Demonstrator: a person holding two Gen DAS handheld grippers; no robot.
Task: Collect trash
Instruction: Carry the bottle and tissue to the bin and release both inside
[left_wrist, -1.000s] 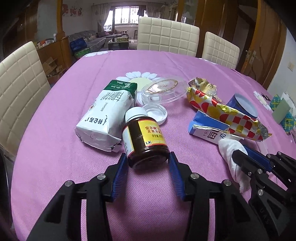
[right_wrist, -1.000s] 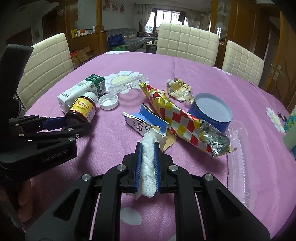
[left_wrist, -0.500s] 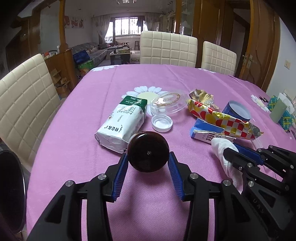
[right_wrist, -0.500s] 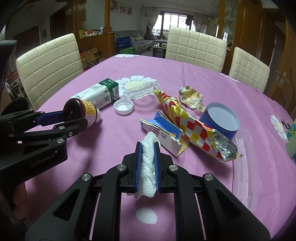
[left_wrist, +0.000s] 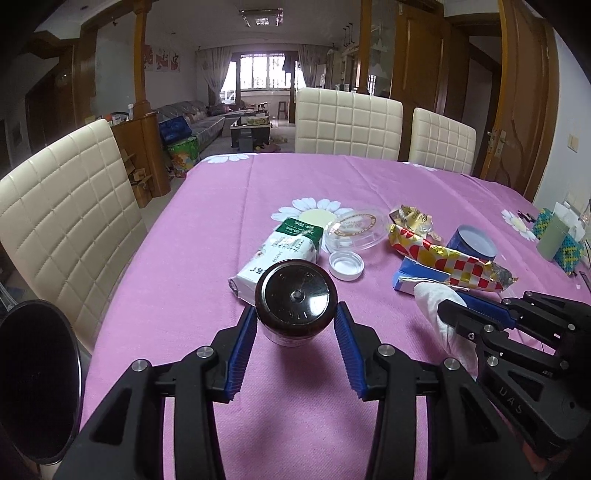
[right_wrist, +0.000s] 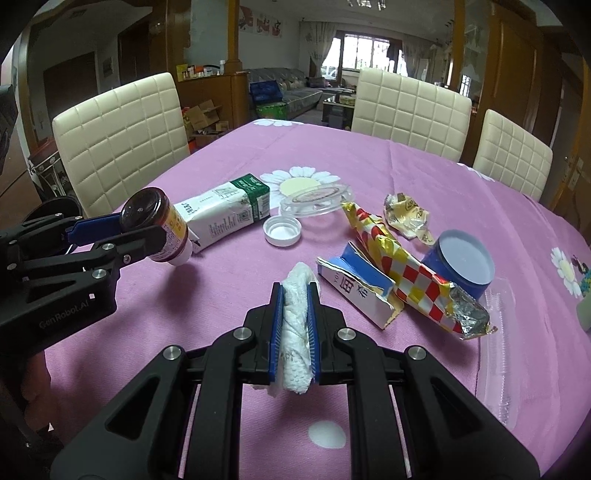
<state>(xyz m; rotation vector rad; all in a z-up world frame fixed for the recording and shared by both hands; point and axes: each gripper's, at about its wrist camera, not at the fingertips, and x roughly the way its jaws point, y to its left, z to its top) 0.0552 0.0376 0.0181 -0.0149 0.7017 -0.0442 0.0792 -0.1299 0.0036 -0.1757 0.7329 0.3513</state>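
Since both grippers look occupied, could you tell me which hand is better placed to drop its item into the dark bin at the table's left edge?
Left, probably. The left gripper holds the brown bottle clear of the table, beside the dark bin. The right gripper, clamping the white tissue, sits farther right.

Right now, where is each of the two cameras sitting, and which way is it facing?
Left wrist: on the left gripper, facing down the purple table; its fingers clamp a brown bottle, right gripper alongside.
Right wrist: on the right gripper, same direction; its fingers pinch a white tissue, left gripper at left.
Shared: milk carton, white cap.
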